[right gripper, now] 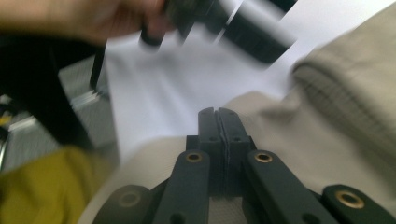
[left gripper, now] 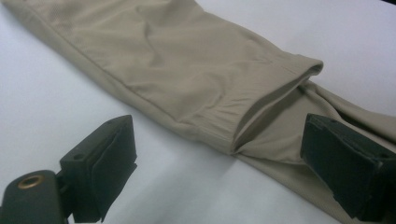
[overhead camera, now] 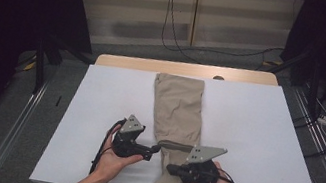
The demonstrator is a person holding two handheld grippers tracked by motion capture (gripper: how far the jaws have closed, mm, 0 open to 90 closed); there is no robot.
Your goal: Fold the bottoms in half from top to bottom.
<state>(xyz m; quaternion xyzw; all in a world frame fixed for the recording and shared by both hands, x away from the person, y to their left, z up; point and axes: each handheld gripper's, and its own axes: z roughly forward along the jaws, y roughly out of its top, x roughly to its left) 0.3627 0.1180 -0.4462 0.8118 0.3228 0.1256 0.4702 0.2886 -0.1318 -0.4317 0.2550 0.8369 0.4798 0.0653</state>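
Left gripper (left gripper: 215,163): jaws wide apart, low over white table (overhead camera: 254,138), bracketing folded edge of khaki trousers (overhead camera: 175,109) lying lengthwise mid-table. Right gripper (right gripper: 218,122): jaws together, apparently empty, over near trouser end. You likely want both layers at fold before closing.

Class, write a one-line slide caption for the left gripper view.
Open left gripper poised over the waistband opening of beige trousers lying on a white table.

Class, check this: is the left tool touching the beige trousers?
Apart. The left gripper view shows the left tool open, white table visible between its near jaw and the trousers.
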